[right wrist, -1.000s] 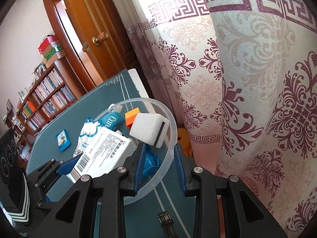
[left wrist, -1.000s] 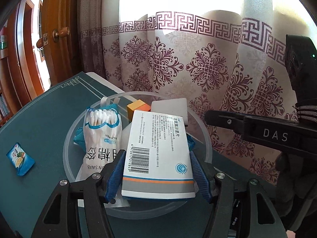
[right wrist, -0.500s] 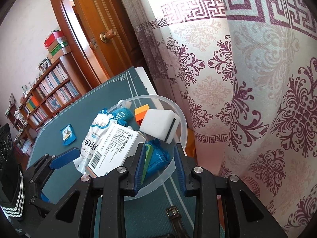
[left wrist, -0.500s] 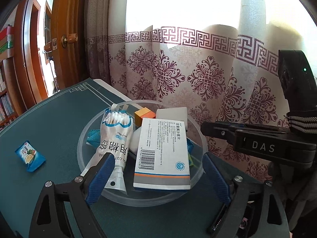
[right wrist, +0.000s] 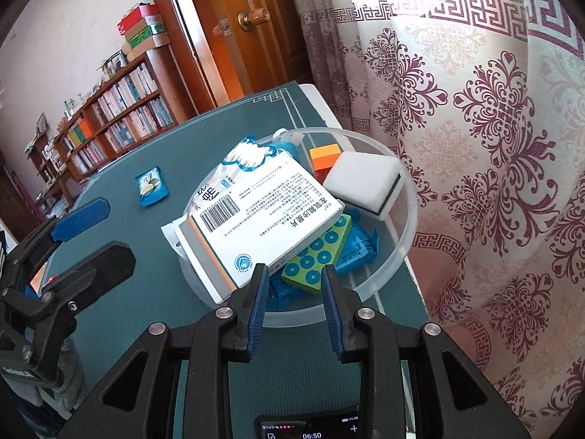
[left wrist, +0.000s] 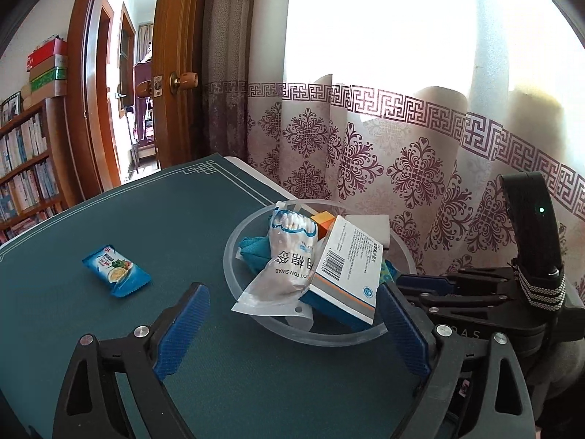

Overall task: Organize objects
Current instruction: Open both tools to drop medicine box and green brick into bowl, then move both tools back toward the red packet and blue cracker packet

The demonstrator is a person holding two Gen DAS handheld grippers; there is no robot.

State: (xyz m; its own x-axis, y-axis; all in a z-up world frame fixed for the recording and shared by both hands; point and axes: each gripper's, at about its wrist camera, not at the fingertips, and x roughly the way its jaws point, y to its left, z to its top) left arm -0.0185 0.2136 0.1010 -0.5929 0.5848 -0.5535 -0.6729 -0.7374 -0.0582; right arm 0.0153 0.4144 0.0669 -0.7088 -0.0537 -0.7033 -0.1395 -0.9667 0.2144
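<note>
A clear plastic bowl [left wrist: 241, 234] [right wrist: 398, 252] sits on the green table near the curtain. In it lie a white medicine box [left wrist: 347, 267] [right wrist: 263, 219], a bag of cotton swabs [left wrist: 289, 256] [right wrist: 234, 168], an orange block [right wrist: 323, 155], a white sponge [right wrist: 365, 183] and a green dotted card [right wrist: 321, 252]. My left gripper [left wrist: 292, 325] is open and empty, just in front of the bowl. My right gripper [right wrist: 294, 289] has its jaws on either side of the bowl's near rim. A blue snack packet [left wrist: 115, 270] [right wrist: 151, 184] lies on the table left of the bowl.
A patterned curtain [left wrist: 402, 153] hangs right behind the bowl at the table edge. A wooden door [right wrist: 237, 29] and bookshelves [right wrist: 109, 120] stand at the far left. Open green table top [left wrist: 146, 212] lies left of the bowl.
My left gripper let go of the medicine box, opened wide and drew back and left. The box now rests in the bowl. The right gripper stays at the bowl rim.
</note>
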